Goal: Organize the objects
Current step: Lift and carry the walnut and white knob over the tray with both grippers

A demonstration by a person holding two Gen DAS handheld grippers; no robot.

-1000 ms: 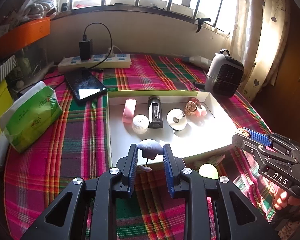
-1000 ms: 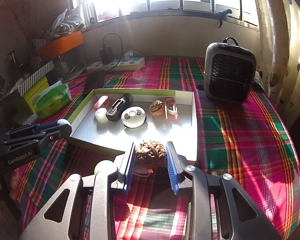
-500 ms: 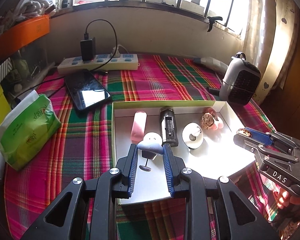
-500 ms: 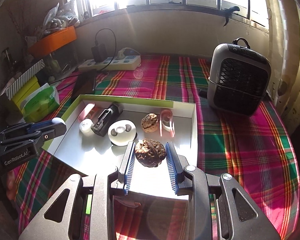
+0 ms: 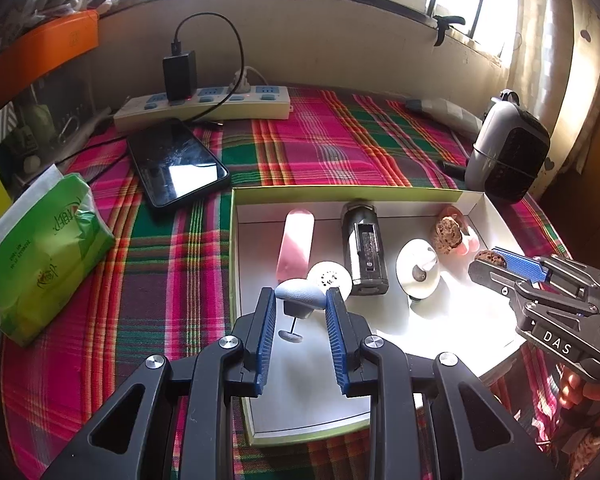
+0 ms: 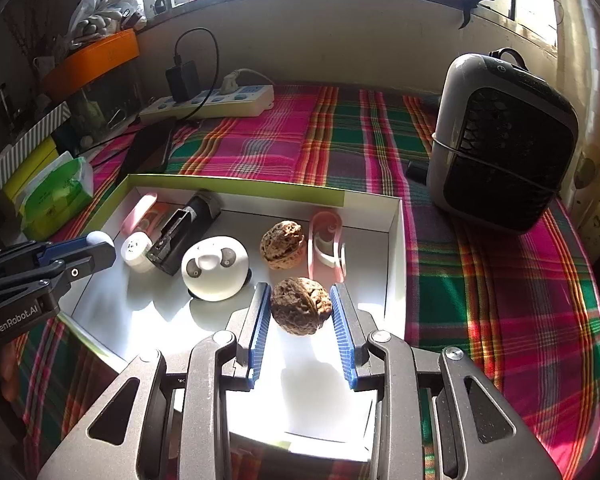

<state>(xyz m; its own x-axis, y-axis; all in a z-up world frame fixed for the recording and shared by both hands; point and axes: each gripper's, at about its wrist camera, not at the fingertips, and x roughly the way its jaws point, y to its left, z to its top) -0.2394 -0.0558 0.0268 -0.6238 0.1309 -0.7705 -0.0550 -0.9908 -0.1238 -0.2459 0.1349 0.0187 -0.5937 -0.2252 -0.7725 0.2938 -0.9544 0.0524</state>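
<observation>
Before you, the desk (image 5: 340, 152) is covered by a pink, green and orange plaid cloth (image 6: 500, 280). On the cloth lie, from your left: a green tissue pack (image 5: 40, 248); a dark phone (image 5: 176, 164), face up; a white power strip (image 5: 204, 108) along the far wall, a black charger plugged in; a shallow white tray (image 5: 233, 280) in the middle; and a small grey-and-black heater (image 6: 500, 140), upright at far right.

Woven tablecloth (image 6: 340, 148): plaid in magenta, green, orange. Shallow cardboard box (image 6: 236, 190): white inside, lime-green rim. Wrinkled walnut (image 6: 301, 311): brown. Soft tissue pack (image 5: 40, 248): green and white. Small fan heater (image 6: 504, 152): grey shell, black grille. Gripper pads (image 6: 260, 320): blue, ribbed.
</observation>
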